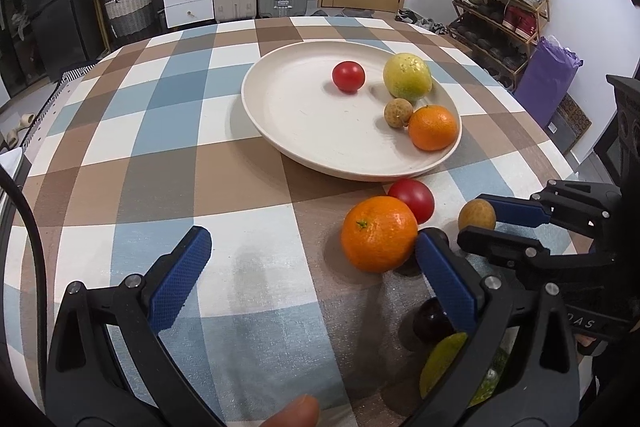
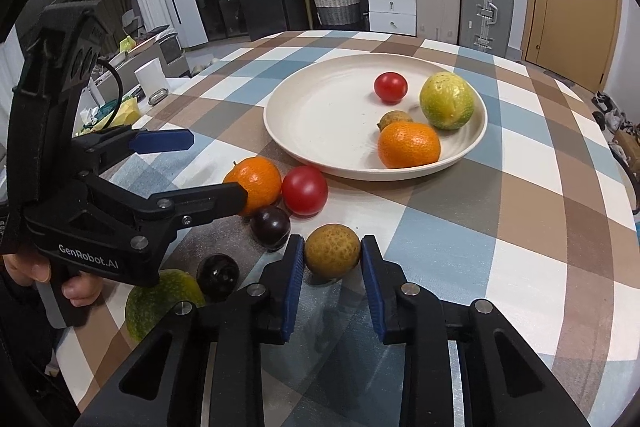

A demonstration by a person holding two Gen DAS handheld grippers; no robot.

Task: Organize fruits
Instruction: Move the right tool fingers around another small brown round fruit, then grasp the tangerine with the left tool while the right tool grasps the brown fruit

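- Checked cloth in blue, brown and white covers the table; suitcases, white drawers and a wooden door stand behind it.
- My right claw is clenched on the brown longan, both blue pads pressing its sides, the fruit resting on the cloth.
- My left claw is spread wide with nothing between its pads; its right pad sits just beside the loose orange.
- Near that orange lie a red tomato, two dark plums and a green fruit, perhaps a lemon, half hidden by my left claw.
- On the cream plate sit a small tomato, a yellow-green lemon, a second longan and an orange touching it.
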